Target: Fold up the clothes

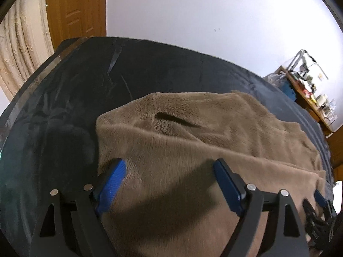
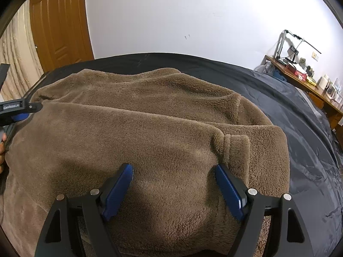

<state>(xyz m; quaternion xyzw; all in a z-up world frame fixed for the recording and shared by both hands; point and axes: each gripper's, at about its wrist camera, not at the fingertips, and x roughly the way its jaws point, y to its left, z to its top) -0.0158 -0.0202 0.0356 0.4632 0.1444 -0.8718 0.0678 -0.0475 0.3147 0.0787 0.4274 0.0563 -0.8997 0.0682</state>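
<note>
A brown fleece garment (image 1: pixel 193 132) (image 2: pixel 150 128) lies spread on a bed with a dark cover (image 1: pixel 64 98) (image 2: pixel 300 115). One layer is folded across it, and a sleeve cuff (image 2: pixel 234 143) rests near its right edge. My left gripper (image 1: pixel 169 165) hovers open over the garment's left part, with nothing pinched between its blue pads. My right gripper (image 2: pixel 174 168) stands open over the folded layer, just left of the cuff. The left gripper (image 2: pixel 21 109) also shows at the right wrist view's left edge, and the right gripper (image 1: pixel 321 199) at the left wrist view's lower right.
A wooden door (image 2: pixel 57 25) and a pale curtain (image 1: pixel 21 49) stand behind the bed at the left. A cluttered wooden desk (image 2: pixel 304 81) with a lamp runs along the white wall at the right. A person's hand (image 2: pixel 2 147) shows at the left edge.
</note>
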